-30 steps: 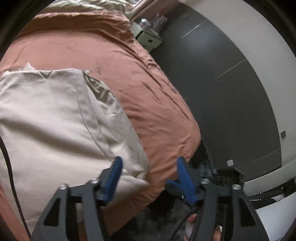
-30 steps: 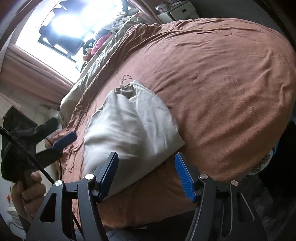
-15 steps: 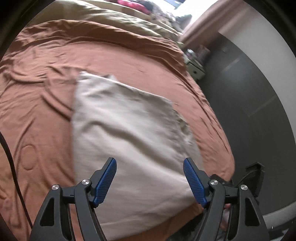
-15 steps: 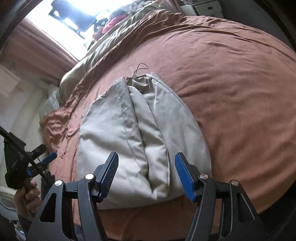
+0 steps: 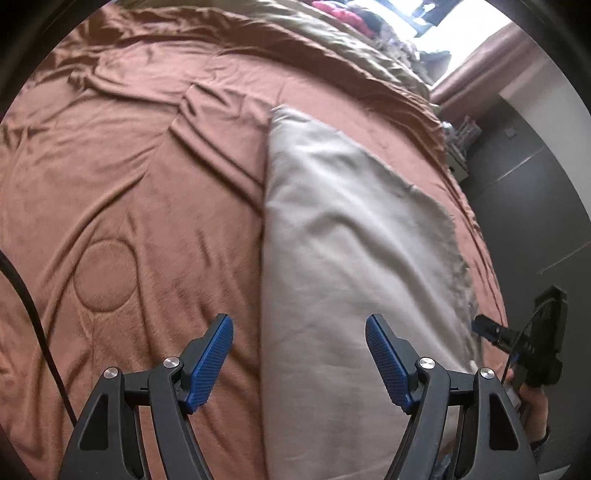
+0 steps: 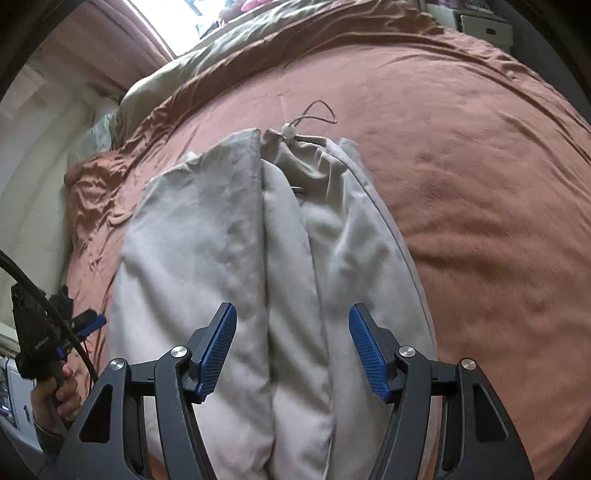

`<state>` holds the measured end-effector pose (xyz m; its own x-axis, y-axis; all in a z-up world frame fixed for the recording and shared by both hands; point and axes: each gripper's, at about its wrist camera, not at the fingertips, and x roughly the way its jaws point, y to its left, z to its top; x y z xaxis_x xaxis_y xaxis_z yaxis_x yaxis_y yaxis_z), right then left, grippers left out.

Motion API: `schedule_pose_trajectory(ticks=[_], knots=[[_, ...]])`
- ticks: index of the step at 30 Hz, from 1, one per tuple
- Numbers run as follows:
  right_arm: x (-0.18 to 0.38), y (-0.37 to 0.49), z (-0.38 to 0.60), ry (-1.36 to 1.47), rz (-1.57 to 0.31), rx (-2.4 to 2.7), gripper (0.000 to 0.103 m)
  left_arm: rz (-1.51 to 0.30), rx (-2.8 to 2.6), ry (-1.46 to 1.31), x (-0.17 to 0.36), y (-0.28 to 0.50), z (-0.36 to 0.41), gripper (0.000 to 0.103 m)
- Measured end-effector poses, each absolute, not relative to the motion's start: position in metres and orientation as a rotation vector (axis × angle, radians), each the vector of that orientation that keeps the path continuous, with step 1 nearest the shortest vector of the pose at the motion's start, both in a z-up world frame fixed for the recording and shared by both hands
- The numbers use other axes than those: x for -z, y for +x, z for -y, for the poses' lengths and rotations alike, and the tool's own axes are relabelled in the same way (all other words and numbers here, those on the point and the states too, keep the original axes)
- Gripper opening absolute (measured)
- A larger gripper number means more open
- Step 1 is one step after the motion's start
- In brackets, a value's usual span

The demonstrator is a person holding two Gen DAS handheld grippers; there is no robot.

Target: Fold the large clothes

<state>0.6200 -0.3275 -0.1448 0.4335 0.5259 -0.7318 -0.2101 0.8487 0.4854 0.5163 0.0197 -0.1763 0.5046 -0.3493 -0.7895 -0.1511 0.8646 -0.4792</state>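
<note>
A beige garment (image 5: 351,240) lies folded into a long strip on the rust-brown bedspread (image 5: 129,184). In the right wrist view the beige garment (image 6: 229,240) shows its folded-in panels and a drawstring with a white toggle (image 6: 289,130) at the far end. My left gripper (image 5: 299,332) hovers open over the garment's left edge near the near end, nothing between its blue pads. My right gripper (image 6: 291,321) hovers open above the middle of the garment's near end, also holding nothing. Each view shows the other gripper at its edge, in a hand.
The bedspread (image 6: 480,184) covers a wide bed. An olive blanket (image 6: 229,51) and pillows lie at the head under a bright window. A white bedside cabinet (image 6: 487,26) stands beyond the bed. Dark floor (image 5: 524,177) runs along the bed's right side.
Both grippers have swung round from the bed's edge to over the garment's near end, and the views have rolled. The left one has also come lower. Jaws stay apart; the garment lies unmoved.
</note>
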Motion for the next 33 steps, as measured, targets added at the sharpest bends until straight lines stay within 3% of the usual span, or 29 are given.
schedule_pose_trajectory(ticks=[8, 9, 10, 12, 13, 15, 23, 33], knots=[[0.151, 0.657, 0.308, 0.389, -1.065, -0.610, 0.061, -1.095, 0.145, -0.571, 0.196, 0.521, -0.018, 0.060], [0.152, 0.659, 0.303, 0.365, -1.067, -0.607, 0.054, -1.094, 0.150, -0.573, 0.196, 0.521, -0.017, 0.056], [0.152, 0.659, 0.297, 0.322, -1.075, -0.591, 0.033, -1.096, 0.156, -0.576, 0.197, 0.520, -0.016, 0.054], [0.154, 0.662, 0.293, 0.291, -1.082, -0.560, 0.023, -1.096, 0.166, -0.590, 0.197, 0.519, -0.015, 0.052], [0.152, 0.661, 0.292, 0.293, -1.071, -0.558, 0.013, -1.092, 0.164, -0.589, 0.196, 0.519, -0.014, 0.051], [0.147, 0.658, 0.283, 0.281, -1.048, -0.552, 0.006, -1.082, 0.171, -0.587, 0.194, 0.518, -0.013, 0.047], [0.119, 0.630, 0.295, 0.192, -0.955, -0.477, 0.003, -1.014, 0.270, -0.626, 0.172, 0.509, -0.006, 0.047], [0.140, 0.624, 0.313, 0.215, -0.983, -0.347, 0.003, -1.040, 0.280, -0.594, 0.176, 0.519, 0.009, 0.046]])
